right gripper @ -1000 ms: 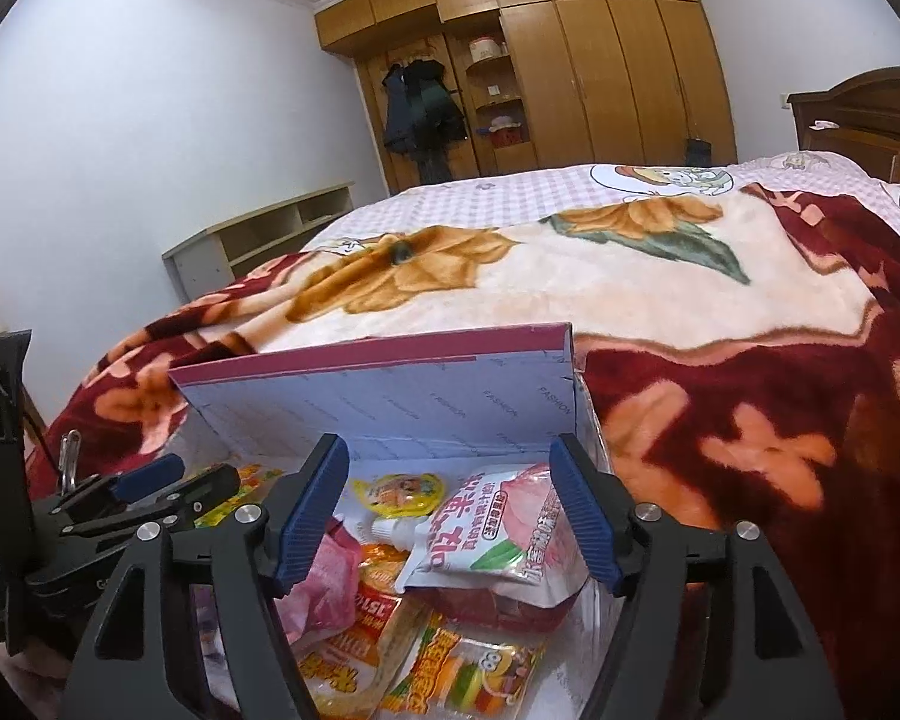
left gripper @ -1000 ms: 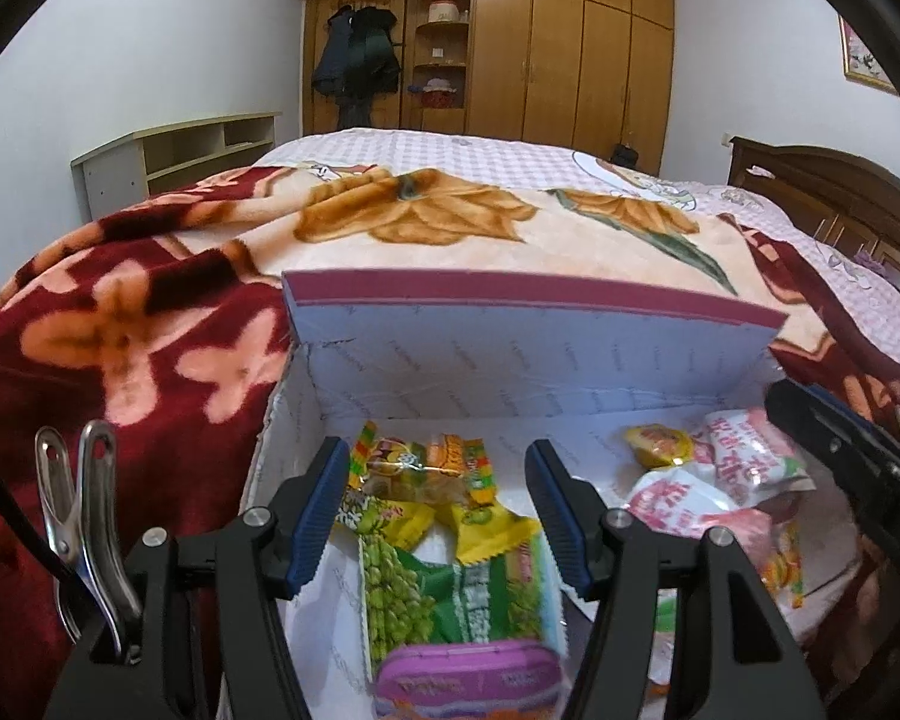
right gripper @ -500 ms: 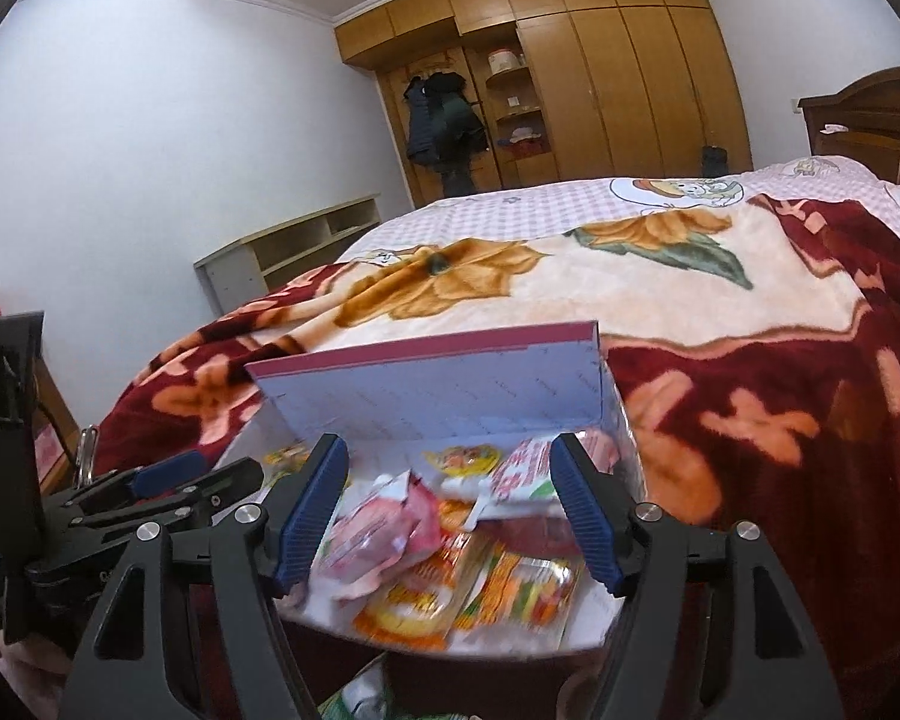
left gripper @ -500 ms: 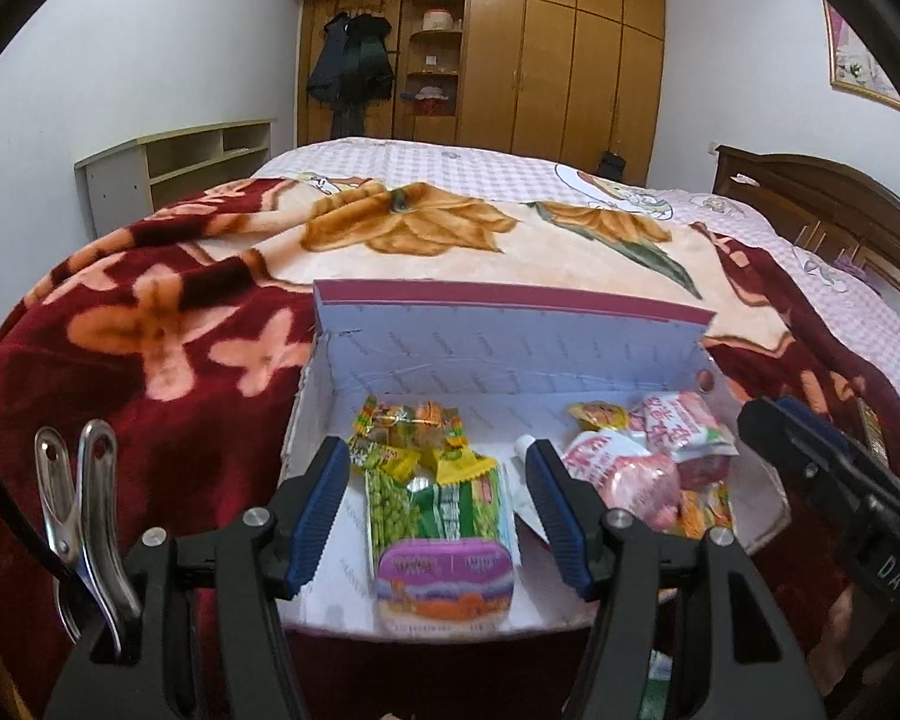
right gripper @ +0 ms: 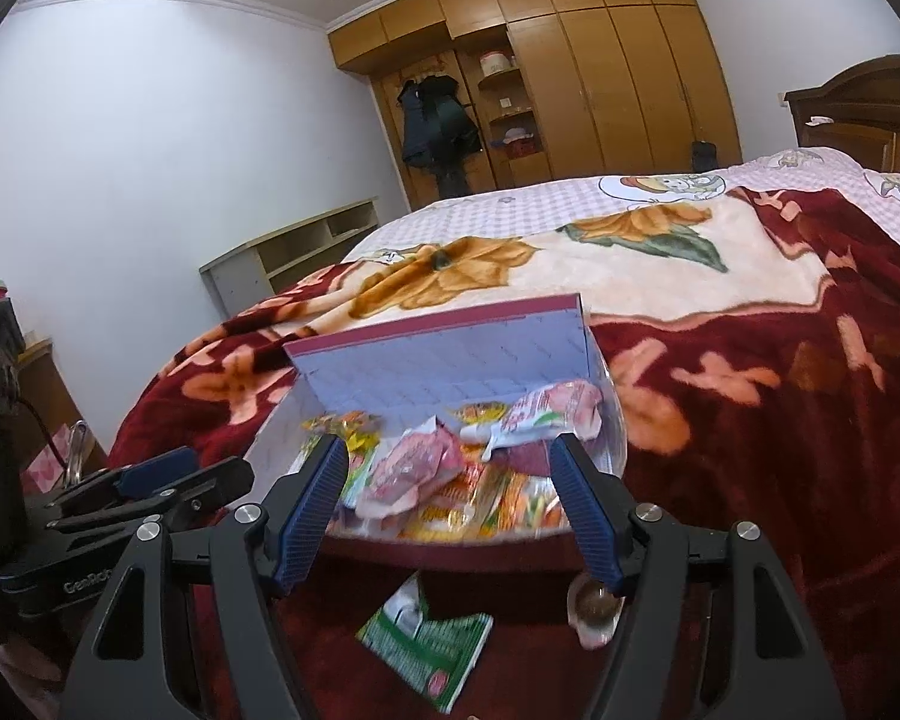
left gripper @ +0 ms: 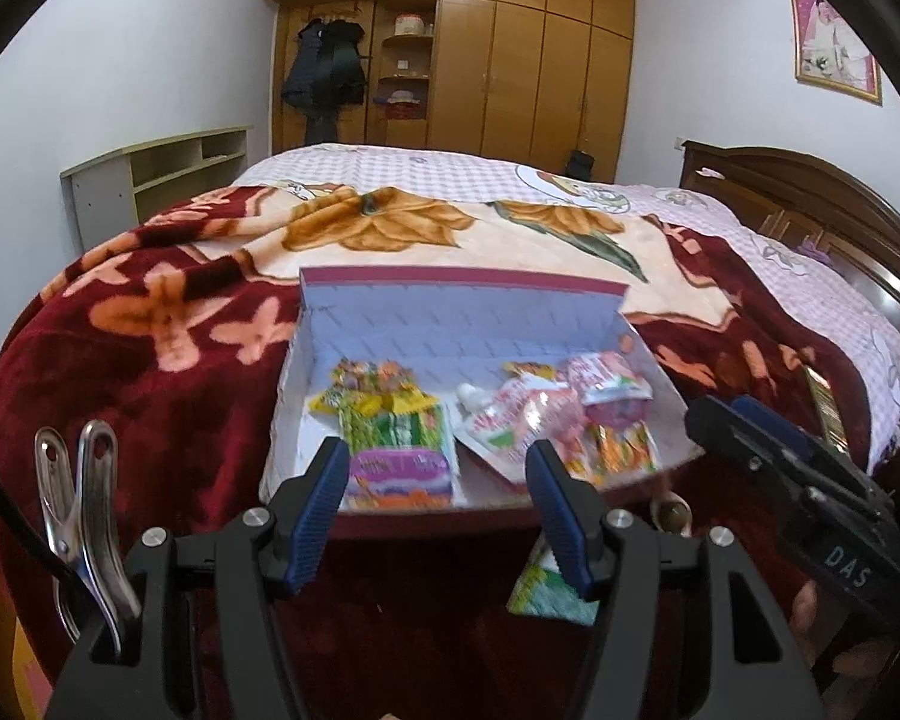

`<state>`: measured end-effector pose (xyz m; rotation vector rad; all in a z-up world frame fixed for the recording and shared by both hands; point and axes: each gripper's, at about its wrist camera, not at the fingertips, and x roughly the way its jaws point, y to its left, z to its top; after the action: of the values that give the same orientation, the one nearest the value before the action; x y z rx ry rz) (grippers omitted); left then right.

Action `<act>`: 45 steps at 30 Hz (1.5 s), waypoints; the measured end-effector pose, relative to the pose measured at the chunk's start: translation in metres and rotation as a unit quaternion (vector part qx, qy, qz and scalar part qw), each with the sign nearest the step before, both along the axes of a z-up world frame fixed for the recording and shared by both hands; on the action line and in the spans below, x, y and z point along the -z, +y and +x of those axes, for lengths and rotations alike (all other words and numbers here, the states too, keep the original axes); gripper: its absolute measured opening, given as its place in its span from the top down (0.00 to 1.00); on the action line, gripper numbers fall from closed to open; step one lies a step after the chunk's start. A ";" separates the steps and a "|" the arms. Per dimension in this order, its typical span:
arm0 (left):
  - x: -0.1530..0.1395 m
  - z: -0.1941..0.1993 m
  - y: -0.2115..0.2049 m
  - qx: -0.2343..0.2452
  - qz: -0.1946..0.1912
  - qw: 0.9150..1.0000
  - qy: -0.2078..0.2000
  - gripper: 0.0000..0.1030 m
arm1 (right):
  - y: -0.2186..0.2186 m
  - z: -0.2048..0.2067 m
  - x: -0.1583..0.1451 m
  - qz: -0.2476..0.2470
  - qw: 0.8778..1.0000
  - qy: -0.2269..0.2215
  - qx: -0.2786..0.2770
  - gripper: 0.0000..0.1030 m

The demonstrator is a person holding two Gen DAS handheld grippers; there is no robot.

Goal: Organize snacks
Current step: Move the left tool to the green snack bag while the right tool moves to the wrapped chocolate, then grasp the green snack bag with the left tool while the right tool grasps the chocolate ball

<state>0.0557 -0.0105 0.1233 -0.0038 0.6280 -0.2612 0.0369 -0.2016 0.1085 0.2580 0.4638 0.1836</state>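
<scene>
Both the left gripper [left gripper: 435,483] and right gripper [right gripper: 450,480] are held apart and empty before the snack-filled white open cardboard box [left gripper: 450,324] on the red floral blanket [left gripper: 150,348].

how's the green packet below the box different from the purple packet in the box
The green packet lies outside the box, on the blanket in front of it; the purple packet sits inside, at the front edge. The green one lies skewed, the purple one square to the box. Both lie flat, ungripped.
</scene>
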 end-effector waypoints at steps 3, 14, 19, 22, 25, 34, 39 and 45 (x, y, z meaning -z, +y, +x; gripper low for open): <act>0.002 -0.010 0.000 0.004 -0.001 1.000 0.008 0.37 | -0.002 -0.011 0.003 -0.001 1.000 0.007 0.005 0.31; 0.024 -0.029 -0.025 0.034 0.029 0.998 0.037 0.37 | -0.014 -0.021 0.026 -0.025 0.997 0.057 0.035 0.31; 0.039 -0.026 -0.050 0.058 0.063 0.995 0.049 0.30 | -0.019 -0.021 0.034 -0.040 0.995 0.069 0.051 0.31; 0.048 -0.025 -0.064 0.071 0.076 0.993 0.048 0.29 | -0.026 -0.021 0.035 -0.036 0.995 0.071 0.061 0.31; 0.056 -0.026 -0.076 0.091 0.088 0.991 0.050 0.26 | -0.033 -0.021 0.037 -0.032 0.994 0.075 0.068 0.31; 0.086 -0.011 -0.103 0.104 0.118 0.985 0.072 0.23 | -0.041 -0.019 0.043 -0.018 0.994 0.080 0.069 0.31; 0.097 -0.003 -0.108 0.104 0.118 0.984 0.086 0.23 | -0.049 -0.017 0.048 -0.004 0.993 0.088 0.079 0.31; 0.107 0.006 -0.110 0.098 0.117 0.983 0.103 0.23 | -0.058 -0.012 0.060 0.009 0.991 0.105 0.085 0.31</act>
<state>0.0619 -0.1203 0.0166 0.2618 0.8634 -0.3795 0.0250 -0.2601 0.0488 0.3351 0.6471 -0.0063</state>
